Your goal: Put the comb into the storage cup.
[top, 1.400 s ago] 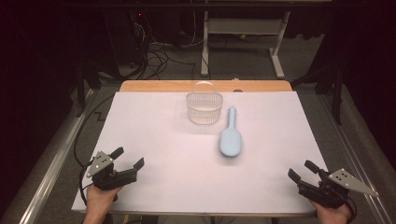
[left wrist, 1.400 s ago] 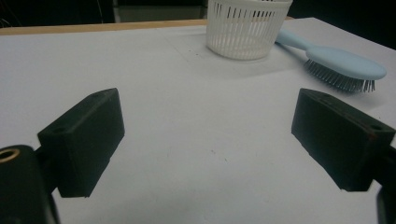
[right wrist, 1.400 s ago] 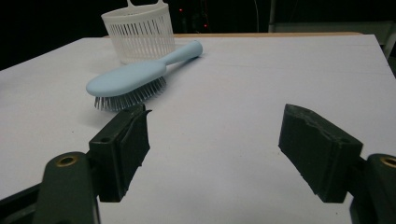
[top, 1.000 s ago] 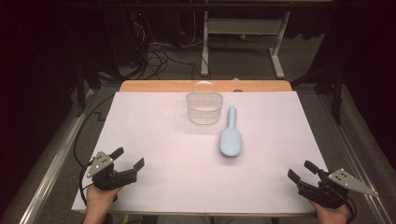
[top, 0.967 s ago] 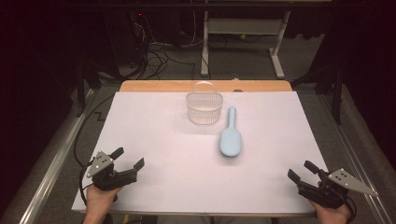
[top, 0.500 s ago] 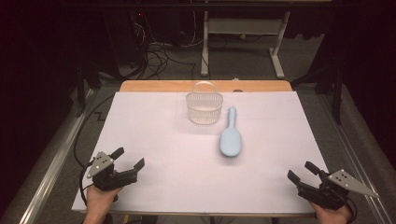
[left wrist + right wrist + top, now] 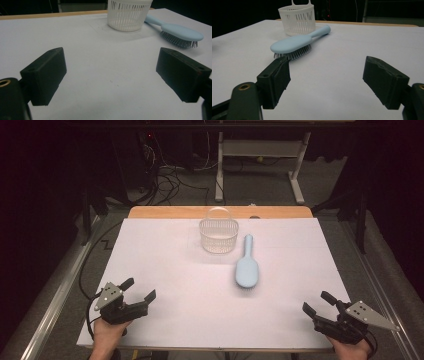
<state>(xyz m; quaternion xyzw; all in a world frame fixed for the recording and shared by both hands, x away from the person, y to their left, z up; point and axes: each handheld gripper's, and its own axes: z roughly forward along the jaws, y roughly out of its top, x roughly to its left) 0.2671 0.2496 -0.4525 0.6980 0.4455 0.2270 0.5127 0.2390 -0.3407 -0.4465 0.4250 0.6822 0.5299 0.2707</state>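
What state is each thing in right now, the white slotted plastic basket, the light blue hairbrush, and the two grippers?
White slotted plastic basket: upright, empty as far as shows, handle raised.
Light blue plastic hairbrush: lying bristles down beside the basket, handle toward the far edge, untouched.
Left gripper: jaws open, holding nothing.
Right gripper: jaws open, holding nothing.
White table cover: flat.

Lt-blue brush [image 7: 247, 269], white slatted basket [image 7: 218, 236]
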